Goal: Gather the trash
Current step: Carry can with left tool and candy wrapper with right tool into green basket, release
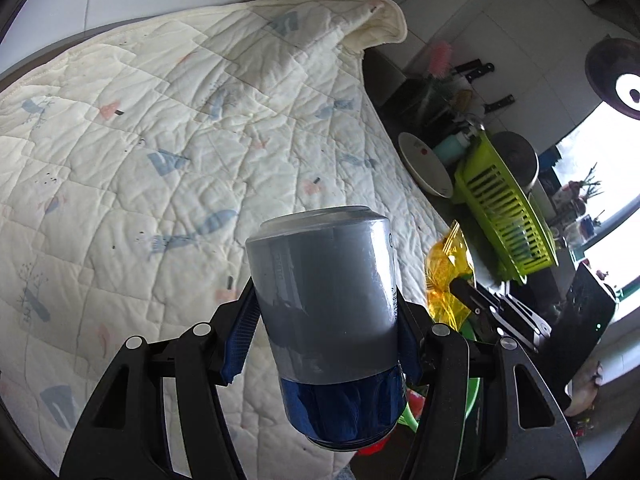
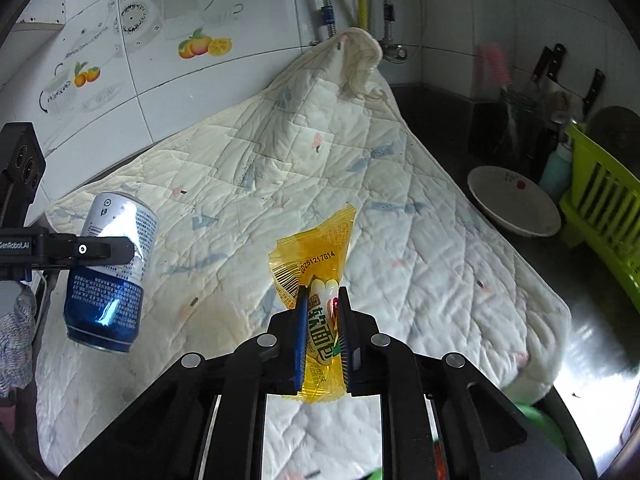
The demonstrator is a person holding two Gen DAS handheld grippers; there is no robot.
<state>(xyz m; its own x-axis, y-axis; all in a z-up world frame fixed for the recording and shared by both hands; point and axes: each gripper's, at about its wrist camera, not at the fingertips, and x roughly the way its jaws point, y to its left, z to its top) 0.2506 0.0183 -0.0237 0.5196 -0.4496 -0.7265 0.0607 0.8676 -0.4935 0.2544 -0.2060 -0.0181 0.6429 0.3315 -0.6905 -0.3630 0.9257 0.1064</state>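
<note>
Left wrist, gripper (image 1: 326, 320) angled down, gripping can (image 1: 332, 312)

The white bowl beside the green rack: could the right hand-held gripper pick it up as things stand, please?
Probably not yet. The right hand-held gripper is shut on a yellow wrapper, so its jaws are occupied. The white bowl itself lies uncovered on the dark counter, past the quilt's edge.

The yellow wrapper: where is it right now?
The yellow wrapper is pinched in the right gripper, above the quilt, right of the can.
</note>
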